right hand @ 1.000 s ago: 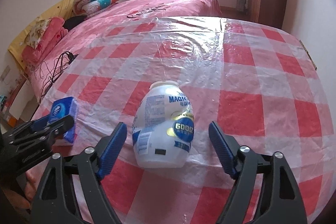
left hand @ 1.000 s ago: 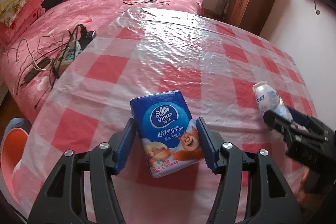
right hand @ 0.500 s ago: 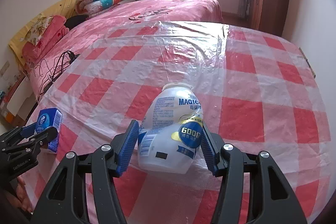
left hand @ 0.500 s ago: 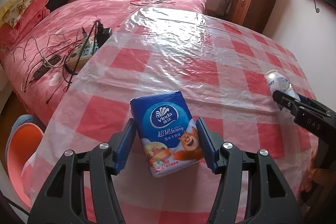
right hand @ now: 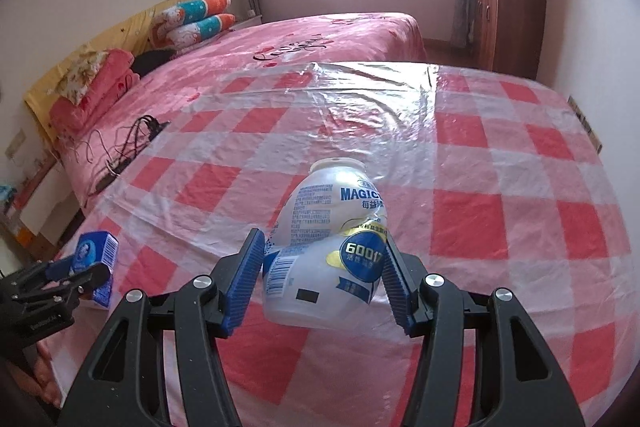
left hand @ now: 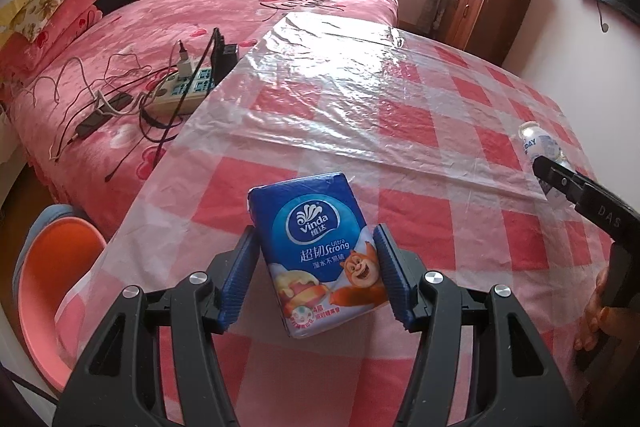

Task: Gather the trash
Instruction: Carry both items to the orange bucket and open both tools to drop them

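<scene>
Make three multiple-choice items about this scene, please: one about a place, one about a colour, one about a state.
1. Where is the power strip?
A. on the bed
B. on the cabinet
C. on the checked table cover

2. What is the main colour of the tissue pack?
A. green
B. blue
C. yellow

3. What is the state of the white bottle?
A. standing free on the table
B. lying flat, untouched
C. held between the fingers of the right gripper

Answers: 1 A, it lies with its cables on the pink bed beside the table; 2 B, the wrapper is blue; 3 C, both blue pads press its dented sides.
</scene>
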